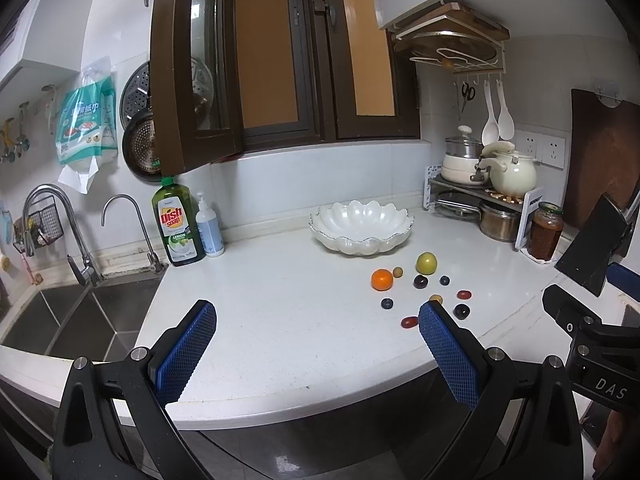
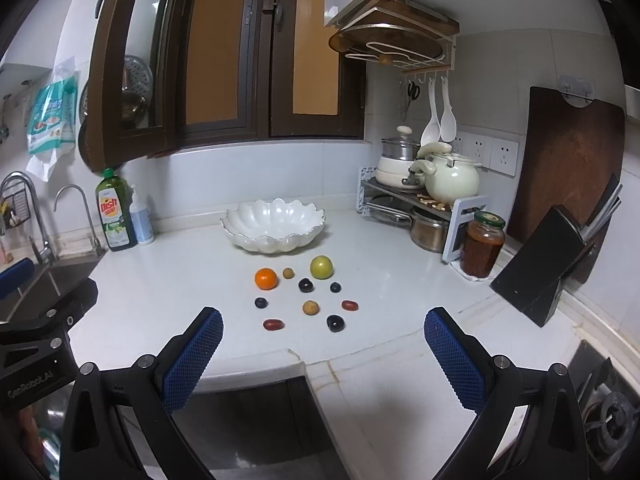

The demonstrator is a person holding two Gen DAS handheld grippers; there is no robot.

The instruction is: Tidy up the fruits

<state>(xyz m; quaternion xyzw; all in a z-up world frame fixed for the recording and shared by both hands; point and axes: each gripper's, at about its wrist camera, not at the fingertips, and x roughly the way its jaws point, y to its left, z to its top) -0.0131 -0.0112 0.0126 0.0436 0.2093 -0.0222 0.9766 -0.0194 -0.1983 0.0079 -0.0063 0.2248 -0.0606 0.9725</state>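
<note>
Nothing is sorted yet: your white bowl [image 2: 274, 226] sits empty, all ten fruits [image 2: 306, 298] lie on the tabletop [image 2: 168, 300], and both tongs, left [image 1: 316, 354] and right [image 2: 324, 360], gape wide, holding nothing.

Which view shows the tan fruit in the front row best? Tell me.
The right wrist view: the tan fruit lies in full view between the red ones. In the left wrist view, the left claw's finger hides most of it.

White counter [image 2: 168, 300] carries scalloped bowl [image 2: 273, 226], scattered fruits [image 2: 306, 294], jar [image 2: 482, 249].
</note>
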